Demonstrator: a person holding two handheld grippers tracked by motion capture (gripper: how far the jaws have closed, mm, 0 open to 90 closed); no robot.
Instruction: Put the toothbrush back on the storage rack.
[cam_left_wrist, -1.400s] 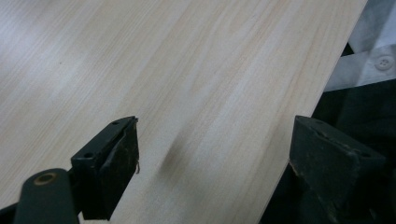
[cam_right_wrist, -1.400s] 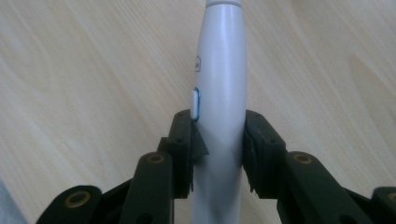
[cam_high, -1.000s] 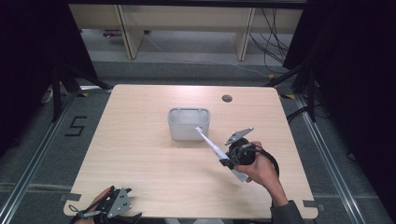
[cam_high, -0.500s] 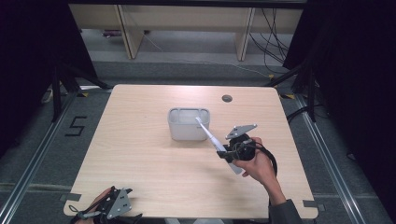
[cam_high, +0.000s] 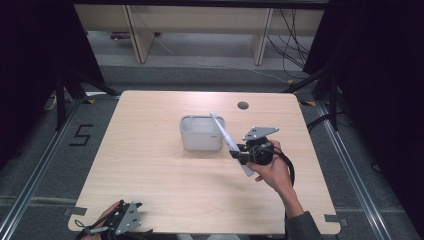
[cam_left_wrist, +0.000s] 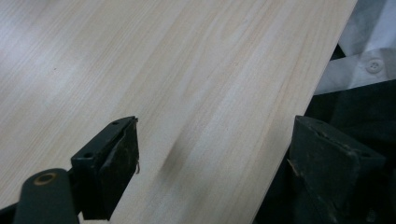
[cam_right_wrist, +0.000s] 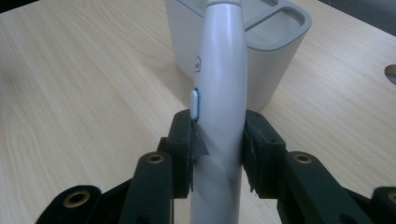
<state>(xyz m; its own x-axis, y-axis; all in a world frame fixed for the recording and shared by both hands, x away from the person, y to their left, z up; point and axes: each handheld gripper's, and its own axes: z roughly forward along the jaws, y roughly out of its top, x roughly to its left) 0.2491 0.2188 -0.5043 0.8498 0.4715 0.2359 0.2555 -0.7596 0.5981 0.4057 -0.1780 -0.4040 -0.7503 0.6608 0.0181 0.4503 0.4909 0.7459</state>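
Observation:
My right gripper (cam_high: 240, 154) (cam_right_wrist: 218, 135) is shut on the lower handle of a white electric toothbrush (cam_high: 224, 134) (cam_right_wrist: 222, 60) with a blue-ringed button. The brush slants up and to the left, and its thin tip hangs over the right side of a pale grey compartmented holder (cam_high: 197, 141) (cam_right_wrist: 275, 42) at mid-table. My left gripper (cam_high: 127, 214) (cam_left_wrist: 215, 135) rests in a hand at the table's front left edge, its jaws wide apart over bare wood with nothing between them.
The light wooden table (cam_high: 150, 170) has a round cable hole (cam_high: 243, 105) near its far edge, right of centre. Shelving and cables stand beyond the far side. Dark and white clothing (cam_left_wrist: 364, 70) lies past the front edge.
The right gripper has carried the toothbrush a little away from the person, and the brush tip has swung from in front of the holder to above it. The left gripper has stayed put.

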